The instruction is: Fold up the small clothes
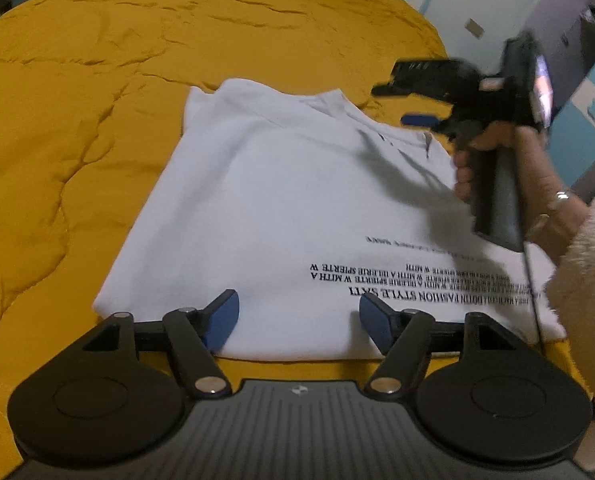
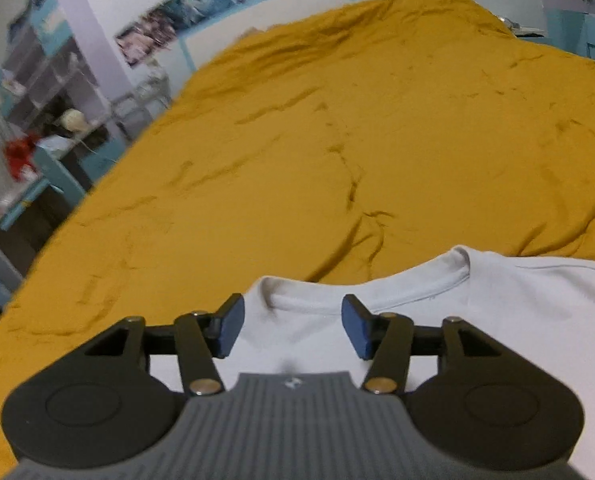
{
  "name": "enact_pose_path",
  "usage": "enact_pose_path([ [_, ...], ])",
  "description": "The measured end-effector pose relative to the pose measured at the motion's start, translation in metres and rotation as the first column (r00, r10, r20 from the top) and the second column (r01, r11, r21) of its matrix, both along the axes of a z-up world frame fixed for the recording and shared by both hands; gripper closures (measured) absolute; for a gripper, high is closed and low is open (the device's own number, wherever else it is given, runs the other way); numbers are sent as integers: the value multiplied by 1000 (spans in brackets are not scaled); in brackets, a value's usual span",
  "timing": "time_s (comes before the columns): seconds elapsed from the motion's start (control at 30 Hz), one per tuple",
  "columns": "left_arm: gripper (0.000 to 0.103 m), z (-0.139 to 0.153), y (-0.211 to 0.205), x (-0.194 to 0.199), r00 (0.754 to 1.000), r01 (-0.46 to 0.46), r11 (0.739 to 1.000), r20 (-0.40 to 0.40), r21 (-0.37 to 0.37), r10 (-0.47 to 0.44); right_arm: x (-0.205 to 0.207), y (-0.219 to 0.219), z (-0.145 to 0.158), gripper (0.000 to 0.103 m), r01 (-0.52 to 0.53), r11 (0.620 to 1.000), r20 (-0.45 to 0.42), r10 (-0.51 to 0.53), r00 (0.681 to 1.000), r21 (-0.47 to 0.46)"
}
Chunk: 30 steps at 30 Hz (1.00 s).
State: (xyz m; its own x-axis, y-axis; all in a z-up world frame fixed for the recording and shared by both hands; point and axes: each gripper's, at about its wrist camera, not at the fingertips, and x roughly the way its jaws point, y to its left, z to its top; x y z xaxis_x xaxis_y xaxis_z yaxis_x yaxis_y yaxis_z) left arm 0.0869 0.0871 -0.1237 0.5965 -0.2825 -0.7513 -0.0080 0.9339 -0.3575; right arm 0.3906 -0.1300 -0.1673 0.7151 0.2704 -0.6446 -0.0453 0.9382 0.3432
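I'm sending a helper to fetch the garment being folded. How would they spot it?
Find the big mustard-yellow bedspread. On its near edge lies a white T-shirt, partly folded. It is the only garment there, with black printed lettering across it.

Warm, dim indoor light is seen; a soft shadow is cast on the white shirt (image 1: 281, 208). Edges are bent by fisheye distortion, and the right gripper (image 1: 409, 104) is smeared by motion blur.

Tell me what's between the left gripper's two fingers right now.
Only the white t-shirt, lying flat under the open left gripper, unpinched, in the left wrist view.
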Motion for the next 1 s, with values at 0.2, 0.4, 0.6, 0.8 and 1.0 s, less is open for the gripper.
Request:
enact_pose_path([
  [0.2,22,0,4,0,1000,-15,999,1,-28,15,15,-3,-29,52,43,999,-126,-42,991,3],
  [0.4,22,3,5,1,1000,9,1000,-5,-22,-9,-32,-16,-21,46,55,998,-101,-52,994,25],
  [0.6,22,13,1,-4,1000,22,1000,-6,14,-21,-96,-16,-7,45,6,1000,-125,-6,992,-2],
  [0.8,22,28,0,-14,1000,21,999,17,24,-22,-179,-18,1,45,-10,1000,-136,11,991,9],
  [1.0,22,37,0,-24,999,34,998,24,49,-36,-243,-30,12,39,-50,996,-159,61,985,72],
])
